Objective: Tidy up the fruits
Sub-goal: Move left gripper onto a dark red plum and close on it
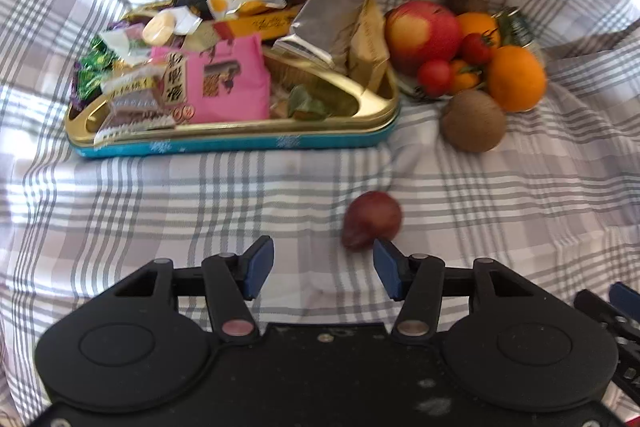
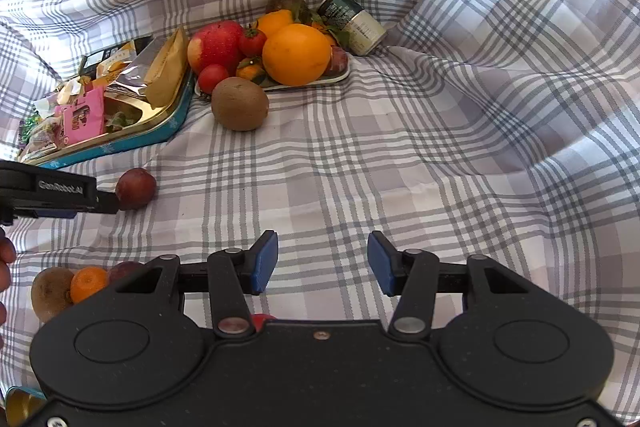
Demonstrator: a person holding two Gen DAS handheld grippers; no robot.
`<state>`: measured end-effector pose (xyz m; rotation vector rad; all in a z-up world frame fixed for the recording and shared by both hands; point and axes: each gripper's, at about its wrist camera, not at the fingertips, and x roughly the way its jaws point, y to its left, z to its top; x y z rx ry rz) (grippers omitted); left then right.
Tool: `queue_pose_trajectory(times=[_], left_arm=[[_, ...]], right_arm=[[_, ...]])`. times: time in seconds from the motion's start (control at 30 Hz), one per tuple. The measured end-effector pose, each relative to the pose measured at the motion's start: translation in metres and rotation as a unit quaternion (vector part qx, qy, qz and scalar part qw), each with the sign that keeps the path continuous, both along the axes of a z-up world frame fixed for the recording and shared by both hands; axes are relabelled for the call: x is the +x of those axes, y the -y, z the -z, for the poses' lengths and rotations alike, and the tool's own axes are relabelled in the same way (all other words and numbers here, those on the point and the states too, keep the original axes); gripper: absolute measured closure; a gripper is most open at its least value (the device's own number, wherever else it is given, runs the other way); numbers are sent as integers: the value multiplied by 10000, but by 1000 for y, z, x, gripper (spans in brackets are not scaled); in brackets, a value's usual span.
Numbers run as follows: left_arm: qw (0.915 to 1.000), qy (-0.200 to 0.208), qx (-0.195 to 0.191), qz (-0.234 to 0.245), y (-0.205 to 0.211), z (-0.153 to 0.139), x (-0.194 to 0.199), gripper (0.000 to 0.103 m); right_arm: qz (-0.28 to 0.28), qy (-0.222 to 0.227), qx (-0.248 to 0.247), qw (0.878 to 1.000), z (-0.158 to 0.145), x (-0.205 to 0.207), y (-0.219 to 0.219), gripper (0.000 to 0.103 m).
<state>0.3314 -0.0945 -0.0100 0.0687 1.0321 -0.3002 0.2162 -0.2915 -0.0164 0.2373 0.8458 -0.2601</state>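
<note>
A dark red plum lies loose on the checked cloth, just ahead of my open, empty left gripper, near its right fingertip. The plum also shows in the right wrist view, next to the left gripper's finger. A small tray at the back carries an apple, oranges, cherry tomatoes and a plum. A kiwi lies on the cloth in front of it. My right gripper is open and empty over bare cloth.
A gold and blue tin full of wrapped snacks stands left of the fruit tray. A green can lies behind the tray. A kiwi, a mandarin and a plum lie at the lower left of the right wrist view.
</note>
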Motion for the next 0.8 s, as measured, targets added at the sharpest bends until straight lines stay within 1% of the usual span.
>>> queue_pose_trajectory(times=[0.17,0.3,0.43,0.63,0.67,0.7,0.73,0.77,0.8], left_arm=[[9998,80,-34,163,13,-7,-1,42],[9997,86,55,231,30,-1,6,40],[9993,-17,193,326,43,11,14,39],[9991,16,369,230,53,24,21,40],[9990,-4,382,230,53,26,22,42],[9990,-42,381,236,53,28,23,50],[9990,-102,358,233,52,30,24,60],[9991,-111,353,212,51,30,24,65],[9993,-86,306,213,49,29,24,65]], right_arm=[[12,-24,41,10000,2,-2,0,46],[30,-26,60,10000,4,-5,1,46],[88,-38,83,9999,5,-8,4,46],[158,-53,123,9998,7,-11,8,46],[160,-62,116,9998,7,-11,8,46],[161,-69,112,9998,7,-11,8,46],[161,-72,111,9998,7,-11,8,46],[161,-72,111,9998,7,-11,7,46],[162,-70,110,9998,6,-11,7,46]])
